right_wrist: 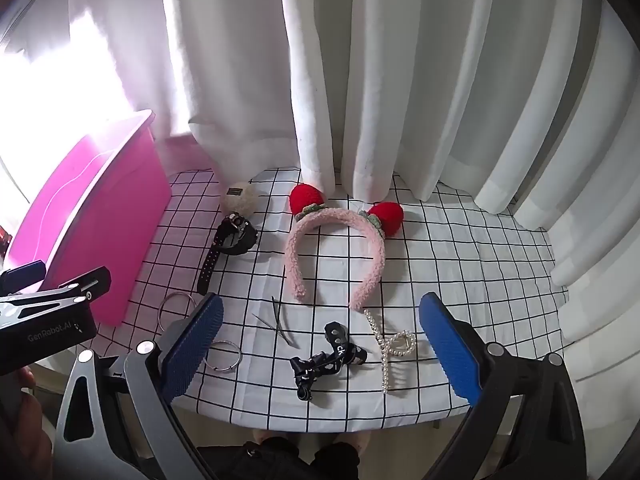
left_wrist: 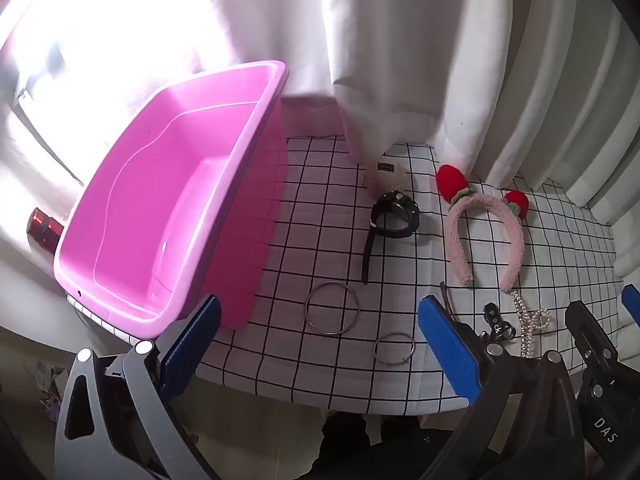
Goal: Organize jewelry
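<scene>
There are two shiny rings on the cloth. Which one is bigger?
The large silver ring, lying closer to the pink bin. The small silver ring sits nearer the table's front edge.

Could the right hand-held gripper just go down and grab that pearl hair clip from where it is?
Probably yes. The right hand-held gripper is open, and the pearl hair clip lies flat on the checked cloth between its fingers, uncovered. Only the black ribbon lies close beside it, apparently not on top.
</scene>
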{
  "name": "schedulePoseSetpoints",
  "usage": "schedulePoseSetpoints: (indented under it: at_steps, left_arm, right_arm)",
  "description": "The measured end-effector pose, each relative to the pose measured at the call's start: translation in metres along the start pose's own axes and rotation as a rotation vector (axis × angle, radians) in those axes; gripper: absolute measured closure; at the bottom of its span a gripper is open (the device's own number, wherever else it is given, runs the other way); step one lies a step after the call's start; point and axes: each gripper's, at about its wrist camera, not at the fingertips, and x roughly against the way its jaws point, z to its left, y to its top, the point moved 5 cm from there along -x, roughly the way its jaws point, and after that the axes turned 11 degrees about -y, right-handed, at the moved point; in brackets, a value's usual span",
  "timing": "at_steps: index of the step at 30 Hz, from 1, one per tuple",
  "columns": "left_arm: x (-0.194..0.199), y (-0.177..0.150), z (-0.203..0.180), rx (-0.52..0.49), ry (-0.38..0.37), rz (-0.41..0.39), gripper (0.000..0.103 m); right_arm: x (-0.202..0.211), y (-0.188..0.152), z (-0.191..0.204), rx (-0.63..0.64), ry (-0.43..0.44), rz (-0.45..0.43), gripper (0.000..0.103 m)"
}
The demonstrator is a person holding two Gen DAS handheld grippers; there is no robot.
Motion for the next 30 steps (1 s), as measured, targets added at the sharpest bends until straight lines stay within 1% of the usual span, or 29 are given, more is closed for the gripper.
schedulePoseSetpoints:
  at_steps: [6, 7, 30]
  left_arm:
    - [0.0033, 0.0000, -0.0001, 0.009, 0.001, -0.014, 0.006]
    - [-0.0011, -0.0033, 0.0002, 0.008, -0.009, 0.001, 0.006]
    - [-0.0015, -0.0013, -0.0005, -0.007, -0.008, 0.007, 0.006]
  right_arm:
    - [0.0009, -0.0009, 0.0003, 0.000, 0.001, -0.002, 0.009]
    - [0.0008, -0.0010, 0.0005, 0.000, 0.001, -0.001, 0.009]
    - [0.0020, 0.0009, 0.0001, -0.003, -0.003, -0.007, 0.009]
